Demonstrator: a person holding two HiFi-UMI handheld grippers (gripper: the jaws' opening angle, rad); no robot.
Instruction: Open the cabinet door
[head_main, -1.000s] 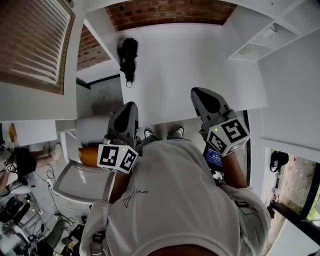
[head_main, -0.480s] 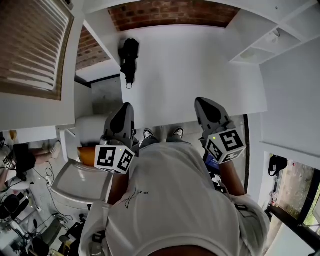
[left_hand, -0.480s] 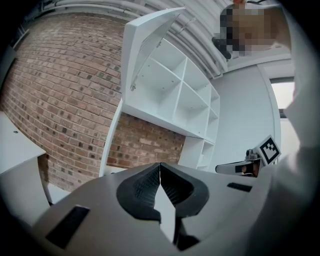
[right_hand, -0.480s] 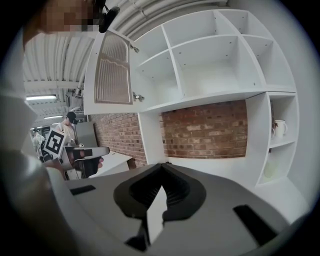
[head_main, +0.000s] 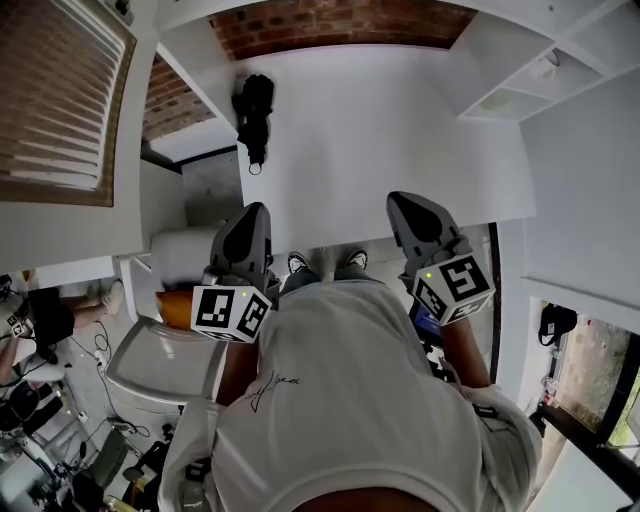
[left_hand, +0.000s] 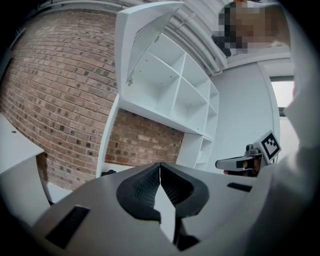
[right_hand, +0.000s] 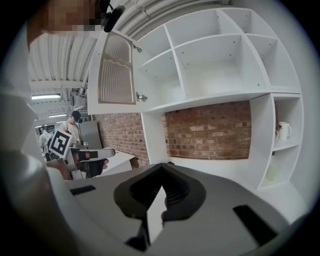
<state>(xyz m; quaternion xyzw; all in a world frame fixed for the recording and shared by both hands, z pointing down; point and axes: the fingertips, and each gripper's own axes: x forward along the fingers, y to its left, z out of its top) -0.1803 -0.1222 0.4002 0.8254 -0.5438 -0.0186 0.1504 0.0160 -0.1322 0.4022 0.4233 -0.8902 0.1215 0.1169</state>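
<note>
Nearest the camera, over the person's white shirt (head_main: 350, 400), both grippers are held side by side and apart from each other, pointing out over the white counter (head_main: 380, 130). The left gripper (left_hand: 160, 172) is clenched: its two dark ribbed pads meet in a thin line with nothing between them and nothing touching the tips. The right gripper (right_hand: 161, 175) is clenched in the same way, pads pressed together and empty. Each one shows in the other's view, held level in a hand, with its marker cube at the back.

Compared with a second ago, hardly anything differs. The left gripper (head_main: 252, 222) and the right gripper (head_main: 412, 212) sit at almost the same spots in the head view, the right one only a touch lower in the picture, and the jaws of both stay closed.

Beyond the tips, a black object (head_main: 255, 108) stands on the counter near its back edge. Above the counter hangs the white cabinet (right_hand: 220, 55) with bare open compartments, and a mug (right_hand: 283, 131) sits on a narrow side shelf at its right. The cabinet door (right_hand: 117, 75), a white frame round a ribbed panel, already stands swung out at the cabinet's left end, well apart from both grippers. Behind everything runs the brick wall (right_hand: 210, 130)
</note>
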